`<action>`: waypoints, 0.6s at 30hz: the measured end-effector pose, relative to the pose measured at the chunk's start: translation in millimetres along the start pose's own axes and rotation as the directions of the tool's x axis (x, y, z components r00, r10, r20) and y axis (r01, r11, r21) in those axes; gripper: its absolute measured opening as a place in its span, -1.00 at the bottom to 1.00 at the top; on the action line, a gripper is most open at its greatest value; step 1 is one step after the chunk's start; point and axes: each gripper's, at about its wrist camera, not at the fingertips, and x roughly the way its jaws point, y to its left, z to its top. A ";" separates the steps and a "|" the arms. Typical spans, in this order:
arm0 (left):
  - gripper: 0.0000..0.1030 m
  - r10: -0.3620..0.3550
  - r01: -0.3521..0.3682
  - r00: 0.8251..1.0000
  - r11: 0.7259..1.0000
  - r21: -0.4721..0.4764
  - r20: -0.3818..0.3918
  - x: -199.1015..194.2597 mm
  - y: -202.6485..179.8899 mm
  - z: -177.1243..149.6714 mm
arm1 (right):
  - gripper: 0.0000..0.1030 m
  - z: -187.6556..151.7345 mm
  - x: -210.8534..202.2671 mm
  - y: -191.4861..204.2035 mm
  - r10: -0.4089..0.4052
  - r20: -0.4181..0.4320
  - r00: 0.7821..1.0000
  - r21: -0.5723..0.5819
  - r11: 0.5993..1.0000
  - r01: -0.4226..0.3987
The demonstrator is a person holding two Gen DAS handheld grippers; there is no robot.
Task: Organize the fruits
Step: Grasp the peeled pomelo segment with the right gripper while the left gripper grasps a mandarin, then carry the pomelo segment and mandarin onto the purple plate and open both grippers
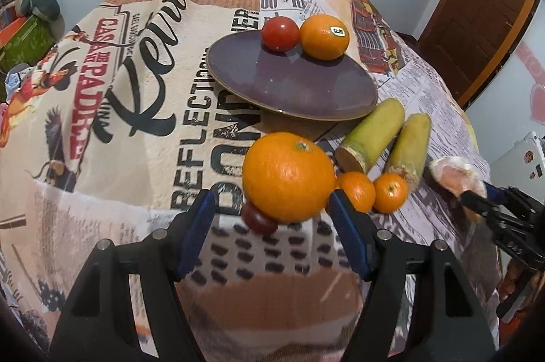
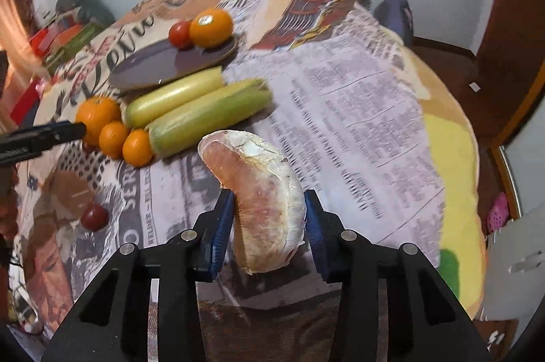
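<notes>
A purple plate [image 1: 299, 86] holds a tomato [image 1: 280, 33] and a stickered orange [image 1: 324, 36]; the plate also shows in the right wrist view [image 2: 153, 67]. My left gripper [image 1: 272, 201] is open around a big orange [image 1: 287, 176], its right pad near the fruit, the left pad apart. A small dark red fruit [image 1: 259, 219] lies under it. Two small oranges [image 1: 374, 190] and two corn cobs [image 1: 391, 137] lie to the right. My right gripper [image 2: 269, 219] is shut on a peeled pomelo segment [image 2: 262, 195], held above the cloth.
The round table wears a printed newspaper-style cloth [image 2: 357, 109]. Boxes and clutter [image 1: 24, 31] stand past its left edge. A wooden door [image 1: 483, 4] is at the back right. A blue chair back [image 2: 395, 14] shows behind the table.
</notes>
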 end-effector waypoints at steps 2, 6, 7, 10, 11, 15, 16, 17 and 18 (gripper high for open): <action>0.36 -0.028 0.028 1.000 1.000 -0.010 -0.002 3.4 0.3 2.7 | -0.27 3.1 -5.5 -2.1 -0.003 0.019 1.000 0.007 1.000 0.003; 0.36 -0.030 0.030 1.000 1.000 0.004 -0.001 10.2 -4.6 8.6 | -0.27 10.7 -9.7 -5.5 -0.002 0.044 0.999 0.013 1.000 0.001; 0.36 -0.027 0.027 1.000 1.000 0.010 -0.001 12.2 -6.0 9.3 | -0.27 12.4 -10.2 -5.7 0.001 0.048 0.999 0.015 1.000 -0.002; 0.30 -0.030 0.030 1.000 0.999 0.018 0.005 15.7 -7.6 11.0 | -0.27 17.2 -9.8 -5.0 0.005 0.060 0.998 0.013 1.000 -0.006; 0.26 -0.041 0.041 0.999 0.999 0.016 0.006 16.0 -7.2 11.5 | -0.27 18.3 -10.0 -3.7 0.006 0.064 0.998 0.011 1.000 -0.007; 0.24 -0.042 0.042 0.999 0.999 0.016 0.010 14.9 -7.0 10.9 | -0.27 23.8 -11.2 1.9 0.018 0.077 0.997 0.008 1.000 -0.019; 0.24 -0.043 0.042 0.999 0.999 0.017 0.011 13.9 -7.1 10.4 | -0.27 25.1 -11.4 3.3 0.021 0.081 0.997 0.008 1.000 -0.022; 0.23 -0.041 0.040 0.999 0.999 0.016 0.011 12.5 -7.0 10.2 | -0.27 26.8 -11.7 5.0 0.026 0.084 0.996 0.008 1.000 -0.027; 0.23 -0.037 0.037 0.999 0.999 0.016 0.014 10.8 -6.8 10.0 | -0.28 27.9 -12.1 6.0 0.029 0.087 0.996 0.007 1.000 -0.030</action>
